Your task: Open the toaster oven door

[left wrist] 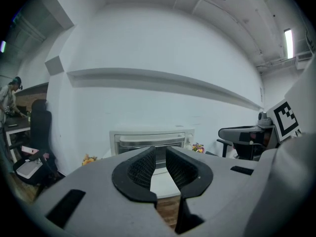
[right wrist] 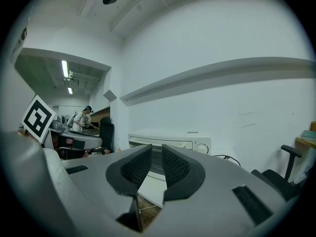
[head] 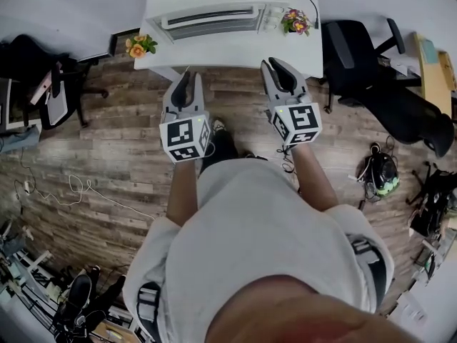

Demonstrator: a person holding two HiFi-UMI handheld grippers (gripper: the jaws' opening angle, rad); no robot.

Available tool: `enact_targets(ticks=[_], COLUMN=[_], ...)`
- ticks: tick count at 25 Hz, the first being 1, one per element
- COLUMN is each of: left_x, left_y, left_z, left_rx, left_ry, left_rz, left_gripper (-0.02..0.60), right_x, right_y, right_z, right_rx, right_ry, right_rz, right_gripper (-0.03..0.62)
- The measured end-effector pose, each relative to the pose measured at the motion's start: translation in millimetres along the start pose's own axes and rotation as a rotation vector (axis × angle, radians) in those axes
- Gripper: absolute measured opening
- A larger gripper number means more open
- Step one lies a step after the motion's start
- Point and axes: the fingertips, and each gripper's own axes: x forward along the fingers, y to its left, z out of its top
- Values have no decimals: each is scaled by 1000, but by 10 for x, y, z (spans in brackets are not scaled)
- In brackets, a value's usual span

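Note:
A white toaster oven (head: 214, 16) stands on a white table (head: 235, 57) against the wall, its door closed and the knobs at its right. It also shows ahead in the left gripper view (left wrist: 148, 138) and the right gripper view (right wrist: 190, 143). My left gripper (head: 184, 78) hovers over the floor just short of the table's front edge, jaws a narrow gap apart with nothing between them (left wrist: 160, 156). My right gripper (head: 275, 67) reaches the table's front edge, likewise slightly open and empty (right wrist: 156, 158).
Small flower pots sit at the table's left corner (head: 141, 46) and right of the oven (head: 295, 21). A black office chair (head: 357, 56) stands right of the table, another chair (head: 43, 84) far left. A bag (head: 382, 174) and cables (head: 78, 188) lie on the wooden floor.

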Motion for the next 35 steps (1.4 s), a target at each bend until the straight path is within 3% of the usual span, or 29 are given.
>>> enact_targets(ticks=[20,35], left_x=[1041,1571], left_y=[1053,1539], left_z=[260,147], left_rx=[-5,-133], left_ry=[26,145], left_rz=[-66,59], left_gripper=[57,100], right_x=[1240,1774], right_y=[-266,-887], right_z=[119,-158], right_rx=[20,108], right_ry=[36,206], right_rz=[-140,-207], right_gripper=[72,129])
